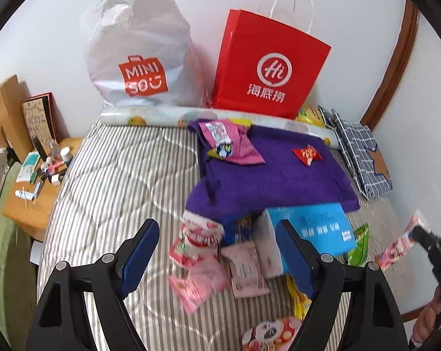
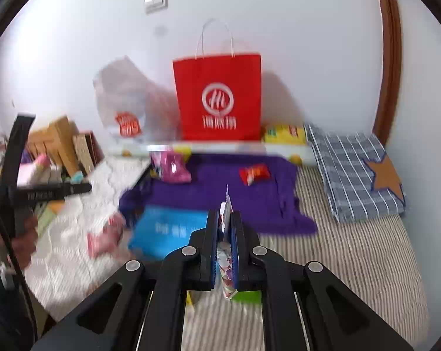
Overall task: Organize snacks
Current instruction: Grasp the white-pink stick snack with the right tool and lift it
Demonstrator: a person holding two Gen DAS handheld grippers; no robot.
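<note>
My left gripper (image 1: 217, 251) hung spread wide, pinching nothing, over loose pink snack packets (image 1: 197, 280) on the striped bedsheet (image 1: 109, 181). Just right of them lay a blue box (image 1: 323, 228) at the edge of a purple towel (image 1: 279, 175), which carried a magenta packet (image 1: 229, 143) and a small red packet (image 1: 307, 155). Red paper bag (image 1: 270, 67) stood behind, against the wall. My right gripper (image 2: 227, 231) was pressed together on a flat floral snack packet (image 2: 227, 272), held edge-on above the bed.

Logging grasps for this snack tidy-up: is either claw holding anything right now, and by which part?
The right claw is shut on a thin snack packet, pinched flat across its middle. The left claw is open and holds nothing.
</note>
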